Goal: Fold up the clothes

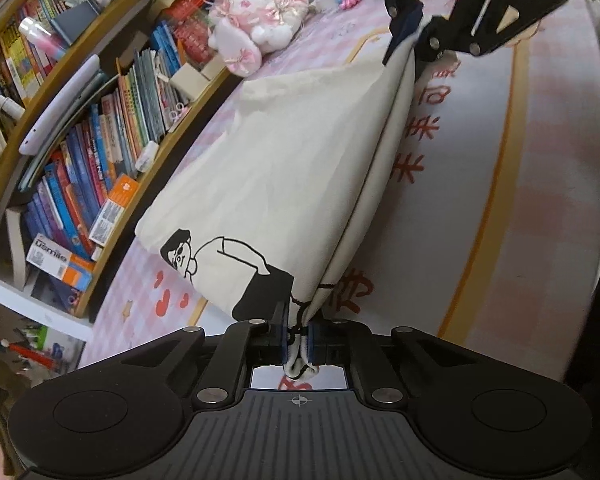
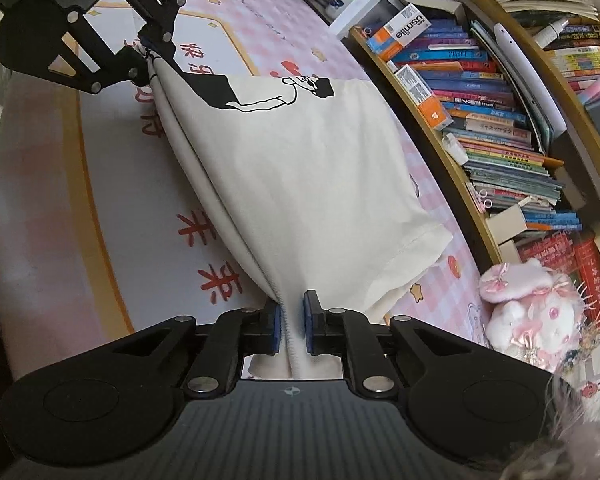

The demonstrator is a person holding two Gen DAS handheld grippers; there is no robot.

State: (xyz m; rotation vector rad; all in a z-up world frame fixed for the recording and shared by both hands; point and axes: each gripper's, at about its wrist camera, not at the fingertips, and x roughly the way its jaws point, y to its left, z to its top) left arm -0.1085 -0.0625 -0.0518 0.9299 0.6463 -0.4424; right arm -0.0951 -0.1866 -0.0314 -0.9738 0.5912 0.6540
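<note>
Clamped between the blue pads of your left gripper (image 1: pixel 299 342), one bunched end of the cream T-shirt (image 1: pixel 284 168) stretches to your right gripper (image 2: pixel 291 330), pinched shut on the other end. Its doubled edge is raised between them, the rest trailing on the pink mat (image 1: pixel 500 200) beside the bookshelf (image 1: pixel 80 140). One fold looks made; laying flat and further folds remain.

A bed (image 1: pixel 500 184) in a pink checked sheet carries the cream shirt (image 1: pixel 300 160) ahead of the left tool (image 1: pixel 299 340), and a pink plush toy (image 1: pixel 252 28) beyond it.

Matt cream cloth shirt (image 1: pixel 300 168); fluffy plush toy (image 2: pixel 532 312); wooden shelf (image 2: pixel 452 184).
</note>
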